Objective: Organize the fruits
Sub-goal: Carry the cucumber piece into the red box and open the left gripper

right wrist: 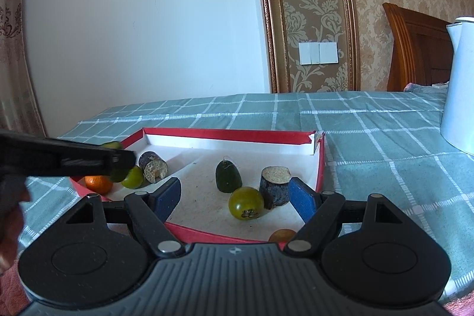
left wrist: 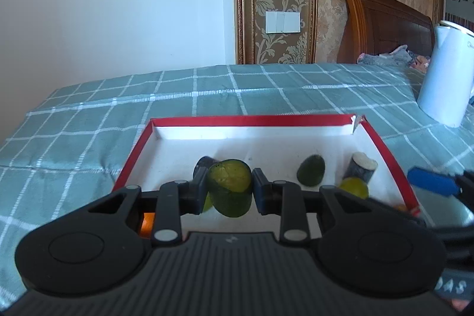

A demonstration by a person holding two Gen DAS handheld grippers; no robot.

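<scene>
The left gripper [left wrist: 229, 188] is clamping a green fruit [left wrist: 229, 188] and carrying it above the red box [left wrist: 248, 120]; the right gripper [right wrist: 235, 196] is hanging wide and empty; next, probably, comes setting it down among the other fruits.

Matt cardboard box [right wrist: 320, 168], woven cloth [right wrist: 370, 144]

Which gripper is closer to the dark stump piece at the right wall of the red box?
Right. The right gripper is open just before the stump piece; the left gripper holds a green fruit across the box.
</scene>
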